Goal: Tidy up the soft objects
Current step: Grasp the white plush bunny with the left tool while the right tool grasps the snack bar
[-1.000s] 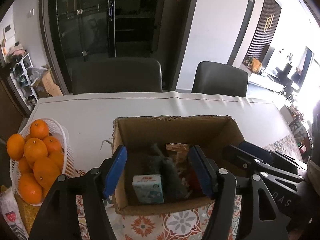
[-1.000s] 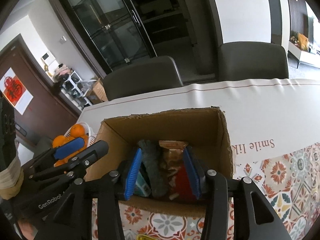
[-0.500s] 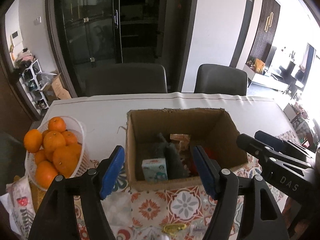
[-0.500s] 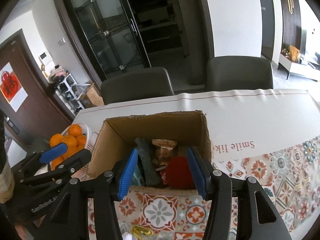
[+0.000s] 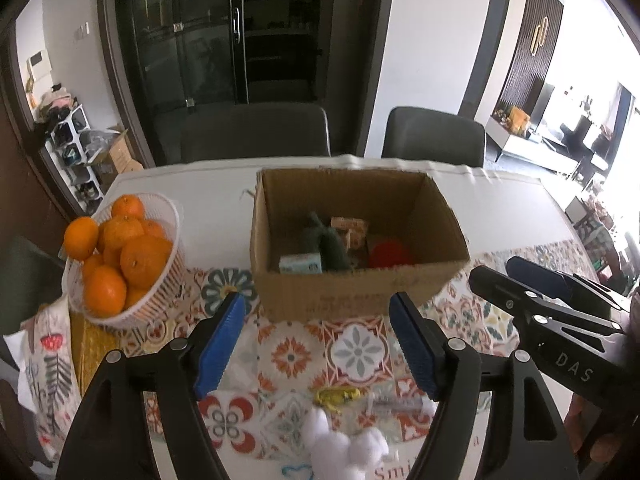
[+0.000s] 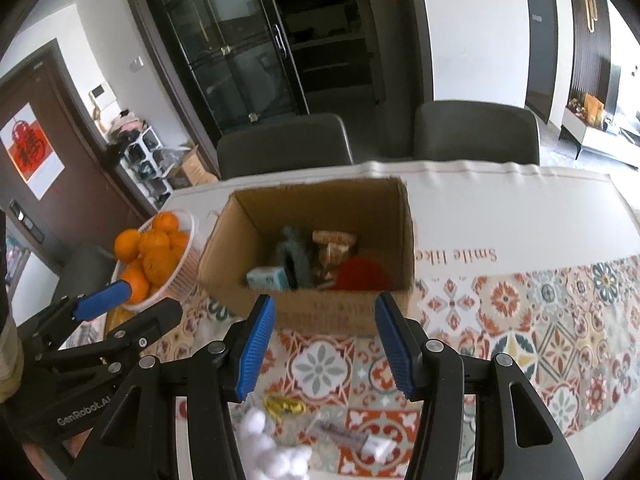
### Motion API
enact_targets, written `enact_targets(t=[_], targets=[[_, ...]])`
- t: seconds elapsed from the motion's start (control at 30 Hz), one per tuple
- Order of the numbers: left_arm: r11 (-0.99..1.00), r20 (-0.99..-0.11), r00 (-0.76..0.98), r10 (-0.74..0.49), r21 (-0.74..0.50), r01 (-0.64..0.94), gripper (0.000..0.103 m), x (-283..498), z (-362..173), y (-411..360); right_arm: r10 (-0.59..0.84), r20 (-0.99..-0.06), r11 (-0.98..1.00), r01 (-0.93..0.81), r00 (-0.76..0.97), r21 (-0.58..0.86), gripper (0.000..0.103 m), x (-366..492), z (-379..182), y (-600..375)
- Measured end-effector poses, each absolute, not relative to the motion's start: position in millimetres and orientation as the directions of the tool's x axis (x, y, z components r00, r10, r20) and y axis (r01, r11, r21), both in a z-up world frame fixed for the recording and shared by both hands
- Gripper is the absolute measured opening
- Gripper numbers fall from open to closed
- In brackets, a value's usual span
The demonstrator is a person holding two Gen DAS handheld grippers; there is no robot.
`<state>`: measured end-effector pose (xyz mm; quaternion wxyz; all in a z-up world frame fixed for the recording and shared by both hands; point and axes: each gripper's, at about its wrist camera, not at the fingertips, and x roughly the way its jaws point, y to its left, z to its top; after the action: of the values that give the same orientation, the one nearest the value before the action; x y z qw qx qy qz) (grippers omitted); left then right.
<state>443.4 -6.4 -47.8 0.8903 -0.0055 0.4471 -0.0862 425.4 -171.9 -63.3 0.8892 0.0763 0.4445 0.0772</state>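
Two hand-held grippers hang side by side above a table covered in a patterned cloth (image 5: 360,350) of orange and teal tiles. The left gripper (image 5: 318,344) has its blue-padded fingers spread wide apart and holds nothing. The right gripper (image 6: 325,346) is likewise spread apart and empty. Each gripper also shows at the edge of the other's camera view.

Beyond both grippers, on the cloth, stands an open cardboard box (image 5: 352,292). Inside it lie a dark green soft item (image 5: 326,242), a red soft item (image 5: 389,254) towards the right, a small pale blue packet (image 5: 301,264) towards the left, and brown snack packets (image 5: 352,232) at the back. These things rest against one another on the box floor.

On the near side of the cloth, below and between the gripper fingers, sits a cluster of white cotton balls (image 5: 346,450). Just beyond it lie a small yellow item (image 5: 336,396) and a clear wrapped item (image 6: 352,436), both too blurred to identify.

To the left of the box, a white basket (image 5: 160,292) holds a heap of oranges (image 5: 120,252). Two dark chairs (image 5: 256,132) stand behind the table, in front of a black glass-door cabinet (image 5: 224,40)
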Motion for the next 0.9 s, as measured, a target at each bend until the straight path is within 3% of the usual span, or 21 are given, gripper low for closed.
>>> enact_targets(t=[0.9], targets=[[0.975, -0.935, 0.319, -0.156, -0.093, 0.203, 0.076, 372.2, -129.9, -13.0, 0.229, -0.920, 0.971, -0.134, 0.318, 0.196, 0.053, 368.1, -142.9, -160.5]])
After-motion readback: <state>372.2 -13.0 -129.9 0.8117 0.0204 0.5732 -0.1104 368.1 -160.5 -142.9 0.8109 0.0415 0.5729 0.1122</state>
